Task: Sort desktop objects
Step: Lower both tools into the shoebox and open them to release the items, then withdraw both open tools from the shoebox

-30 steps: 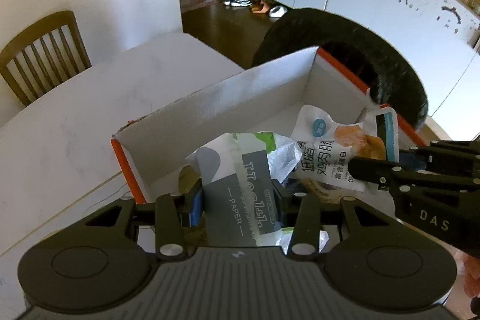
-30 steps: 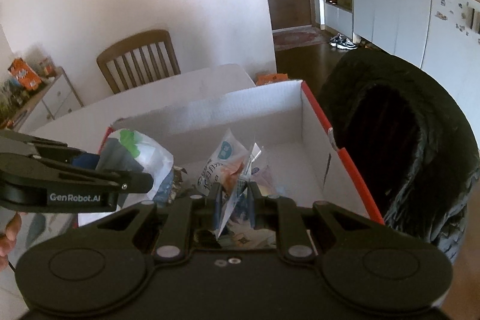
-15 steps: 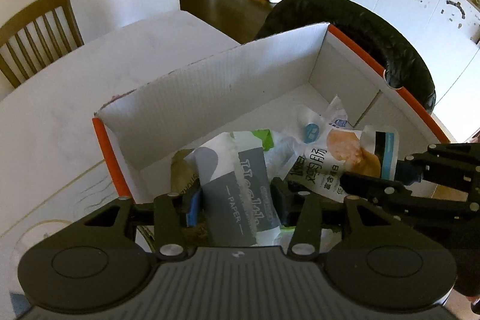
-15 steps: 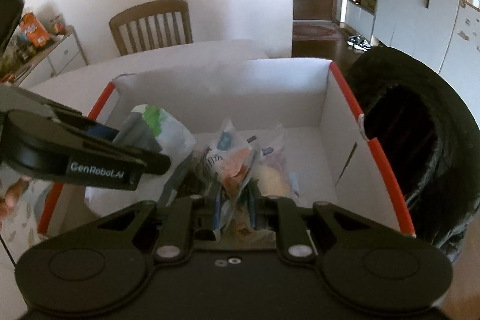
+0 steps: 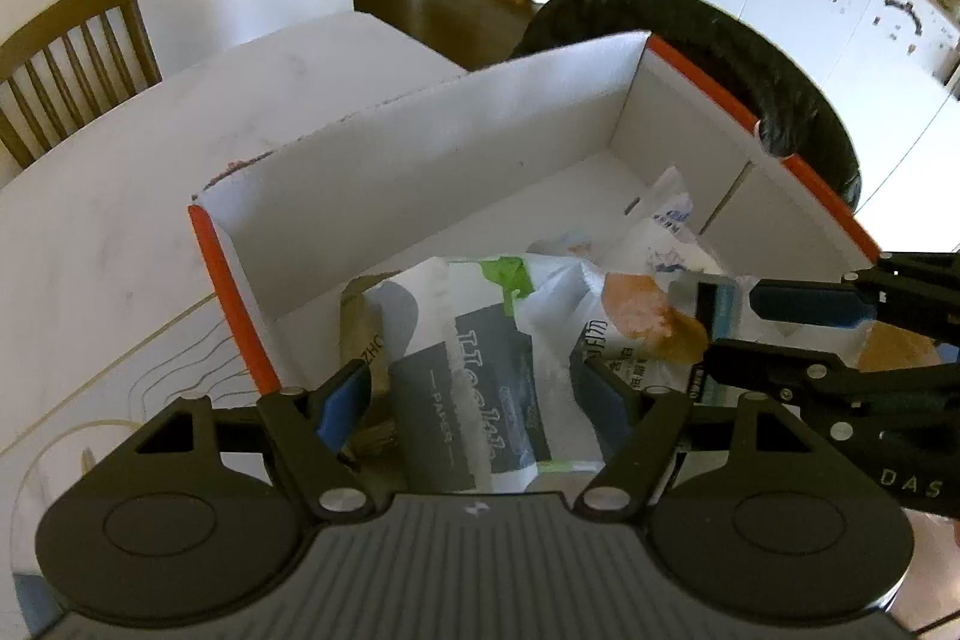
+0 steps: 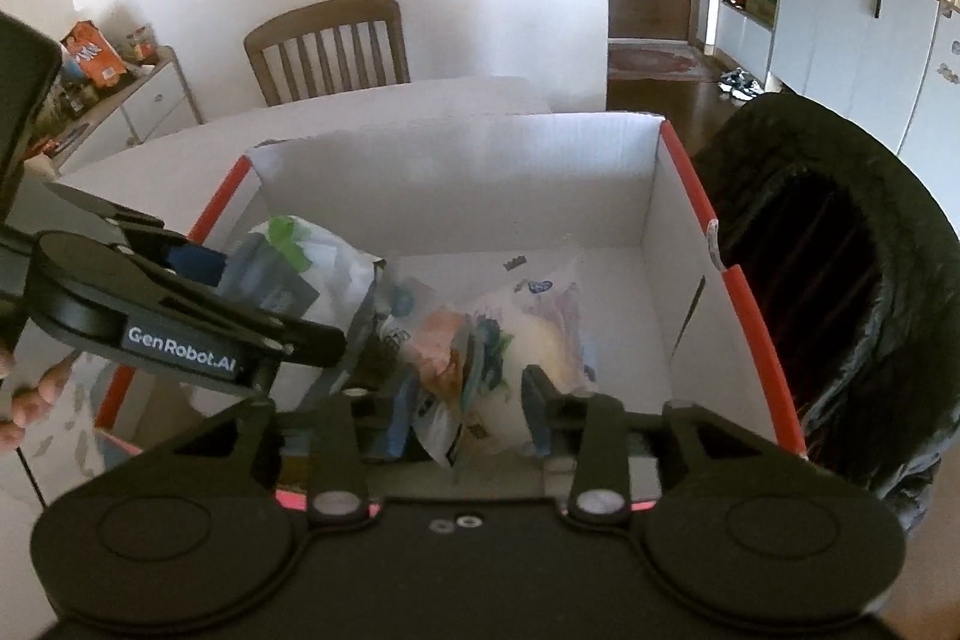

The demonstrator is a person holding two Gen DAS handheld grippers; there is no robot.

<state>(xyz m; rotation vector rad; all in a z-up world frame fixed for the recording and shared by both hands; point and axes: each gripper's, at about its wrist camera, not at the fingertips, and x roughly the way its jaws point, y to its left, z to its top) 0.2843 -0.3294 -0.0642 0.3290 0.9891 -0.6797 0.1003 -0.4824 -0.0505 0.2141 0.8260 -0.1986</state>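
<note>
Now the tissue pack (image 5: pixel 480 376) lies in the box (image 5: pixel 420 172), its long axis toward twelve o'clock between the opening, untouching jaws of the left gripper (image 5: pixel 474 400). At three o'clock, the right gripper (image 6: pixel 468 400) is likewise opening around a snack bag (image 6: pixel 474 352).

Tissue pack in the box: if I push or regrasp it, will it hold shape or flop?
The tissue pack looks soft: its plastic wrap is creased, so it probably squashes and sags. The glossy film may slip. It seems light, likely sliding across the box rather than tipping.
</note>
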